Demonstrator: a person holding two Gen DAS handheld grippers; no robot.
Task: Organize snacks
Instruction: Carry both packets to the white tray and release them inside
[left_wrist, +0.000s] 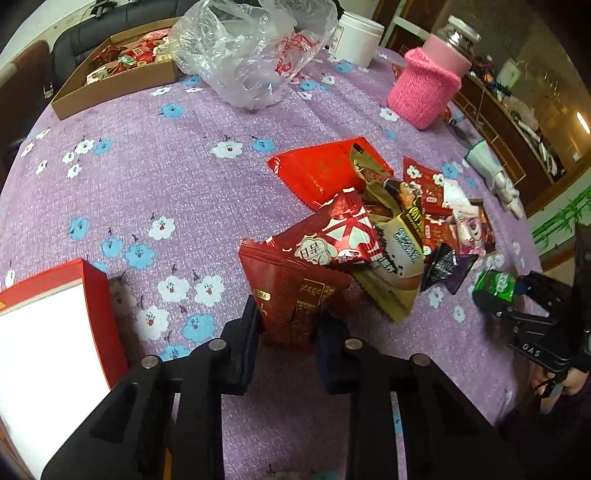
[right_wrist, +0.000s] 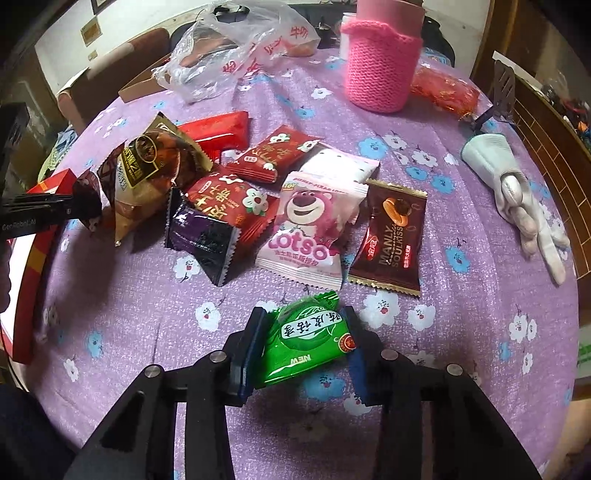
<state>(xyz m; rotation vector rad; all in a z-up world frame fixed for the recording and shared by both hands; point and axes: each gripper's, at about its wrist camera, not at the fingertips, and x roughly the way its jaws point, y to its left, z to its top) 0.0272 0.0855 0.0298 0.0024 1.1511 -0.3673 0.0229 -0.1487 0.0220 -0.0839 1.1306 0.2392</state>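
My left gripper (left_wrist: 290, 325) is shut on a dark red snack packet (left_wrist: 295, 288) at the near edge of a heap of snack packets (left_wrist: 391, 229) on the purple flowered tablecloth (left_wrist: 166, 192). My right gripper (right_wrist: 303, 343) is shut on a green candy packet (right_wrist: 310, 339) and holds it just in front of the heap; it also shows in the left wrist view (left_wrist: 517, 299). The heap holds a pink Lotso packet (right_wrist: 310, 225), a brown Manly Soulkiss packet (right_wrist: 391, 236), a purple packet (right_wrist: 203, 236) and several red ones (right_wrist: 236, 203).
A red box with a white inside (left_wrist: 48, 332) stands at the left. A cardboard tray of sweets (left_wrist: 122, 70) is at the far left. A clear plastic bag (left_wrist: 251, 51), a white tub (left_wrist: 358, 37), a pink knitted jar (right_wrist: 380, 62) and a white glove (right_wrist: 517, 195) lie around.
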